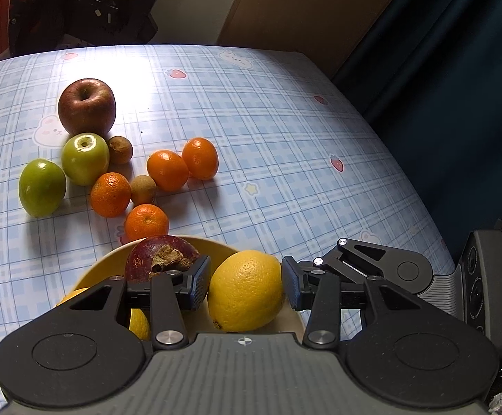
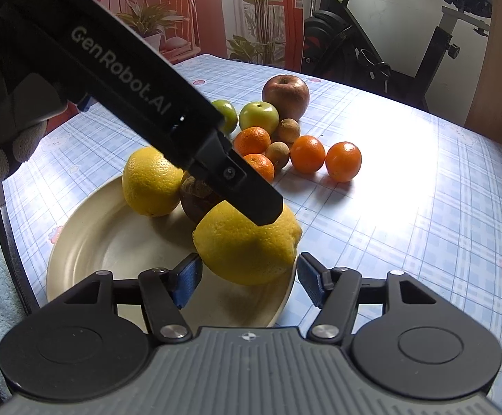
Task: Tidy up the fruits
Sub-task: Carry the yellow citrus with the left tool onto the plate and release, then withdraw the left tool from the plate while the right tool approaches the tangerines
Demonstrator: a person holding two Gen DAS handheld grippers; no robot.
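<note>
Here, the lemon point(image 1: 245, 290) lies on the right part of a cream plate point(image 1: 95, 266), at the rim nearest both cameras. In the left wrist view it sits directly between the fingers of the left hand-held gripper point(image 1: 245, 283), whose pads are pressed against its flanks at 9 and 3 o'clock, so the fruit is pinched. In that view its long axis runs from 7 to 1 o'clock, with a nubbed end pointing to 7 o'clock, toward the camera.

In the right wrist view, the right hand-held gripper point(image 2: 249, 276) is spread about the same lemon's near side, one pad at 8 o'clock of it and one at 4 o'clock. Firm contact cannot be made out. There the long axis lies roughly from 9 to 3 o'clock, and a finger of the left hand-held gripper crosses the fruit's top.

A dark red fruit point(image 1: 147, 256) is seen at 10 o'clock of the lemon, with a second lemon point(image 2: 150, 183) beyond it on the plate. At 11 o'clock, off the plate, a red apple point(image 1: 86, 105), green apples and mandarins are clustered on the tabletop point(image 1: 285, 138).
</note>
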